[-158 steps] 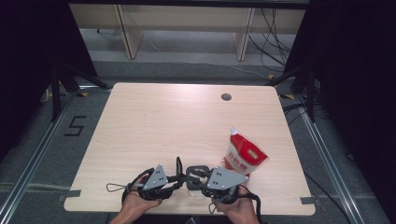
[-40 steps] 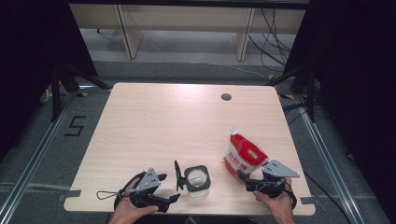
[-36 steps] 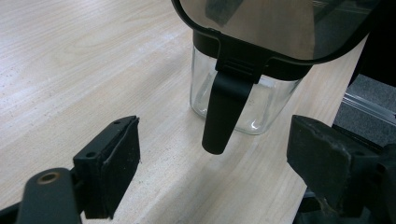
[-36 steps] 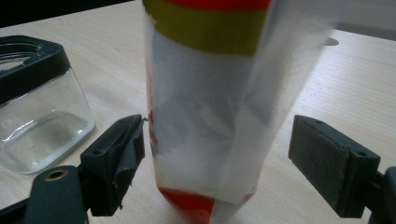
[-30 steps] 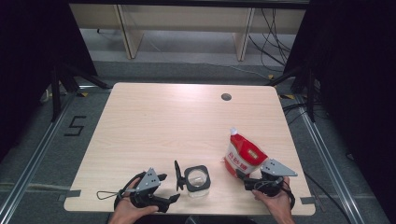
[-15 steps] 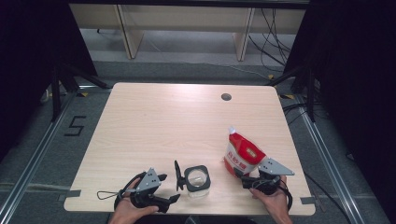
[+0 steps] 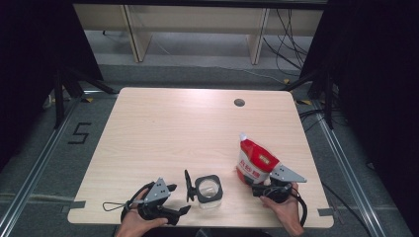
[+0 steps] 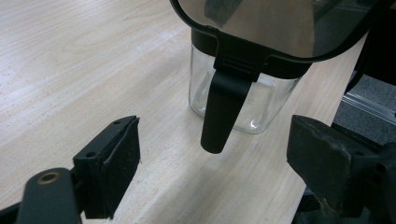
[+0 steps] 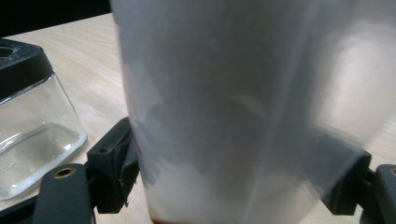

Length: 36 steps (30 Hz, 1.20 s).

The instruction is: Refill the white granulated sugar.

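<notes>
Grippers first. Right gripper (image 7: 258,186) is sitting at the near right of the surface (image 7: 173,128), jaws spread around the base of the red and white pouch (image 7: 255,163). In the right gripper view the pouch (image 9: 243,112) is standing between the two jaws, the left pad (image 9: 122,163) touching or almost touching its side, the right pad (image 9: 348,184) just at its other edge; cannot tell if it is actually squeezing yet. The pouch is standing upright, spout at the top, leaning slightly, at the near right part of the surface.

Left gripper (image 7: 183,197) is lying wide open at the near edge, holding nothing. In the left gripper view its jaws are standing well apart, with the glass jar (image 8: 243,88) ahead and between them, not touching either pad (image 8: 116,163). The jar (image 7: 208,190) is sitting on the surface near the front edge, between the two grippers, just right of the left gripper and near the pouch. It is clear with a black collar; its black-framed lid (image 7: 188,183) is hinged open, standing up on the jar's left side. In the left gripper view the lid's latch tab (image 8: 219,116) is hanging down over the glass.

Hands are holding both grippers from the bottom edge. Round hole (image 7: 239,102) is showing at the far side of the surface.
</notes>
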Available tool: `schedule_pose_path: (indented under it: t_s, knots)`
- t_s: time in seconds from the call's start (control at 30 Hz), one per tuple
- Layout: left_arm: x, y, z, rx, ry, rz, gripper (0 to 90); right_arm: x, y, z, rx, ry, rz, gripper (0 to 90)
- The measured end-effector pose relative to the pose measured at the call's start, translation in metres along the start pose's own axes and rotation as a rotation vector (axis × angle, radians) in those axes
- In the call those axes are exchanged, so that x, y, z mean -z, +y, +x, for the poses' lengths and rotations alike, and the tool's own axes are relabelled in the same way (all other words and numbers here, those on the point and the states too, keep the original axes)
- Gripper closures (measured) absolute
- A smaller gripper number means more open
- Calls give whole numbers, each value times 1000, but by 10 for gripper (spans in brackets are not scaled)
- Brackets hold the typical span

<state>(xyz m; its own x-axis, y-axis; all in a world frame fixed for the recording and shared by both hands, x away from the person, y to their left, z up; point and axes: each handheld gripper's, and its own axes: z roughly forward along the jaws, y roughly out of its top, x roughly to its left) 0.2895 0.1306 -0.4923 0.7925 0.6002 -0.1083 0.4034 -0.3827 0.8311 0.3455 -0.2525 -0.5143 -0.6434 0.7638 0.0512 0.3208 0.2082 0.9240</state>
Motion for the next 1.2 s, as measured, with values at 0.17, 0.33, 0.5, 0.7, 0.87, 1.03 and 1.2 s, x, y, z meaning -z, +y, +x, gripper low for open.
schedule_pose_path:
  t_s: [0.17, 0.33, 0.5, 0.7, 0.87, 1.03, 1.2]
  knots:
    - [0, 0, 0, -3, 1, 3, 170, -3, 1, -1, -3, -3, -29, 213]
    - [-1, 0, 0, 1, -4, -11, 170, -6, 2, 2, -43, 6, -34, 208]
    - [0, 0, 0, -3, 0, 4, 170, -9, 2, 1, -22, -31, -34, 201]
    - [0, 0, 0, 3, -2, -1, 171, -12, 4, 2, -32, -16, -57, 195]
    - [0, 0, 0, 4, -2, -2, 170, -13, 5, 2, -37, -7, -65, 180]
    - [0, 0, 0, 5, -5, -4, 171, -14, 5, 0, -32, 4, -61, 208]
    - [0, 0, 1, -8, -1, 6, 171, -17, 5, 0, -6, 9, -76, 233]
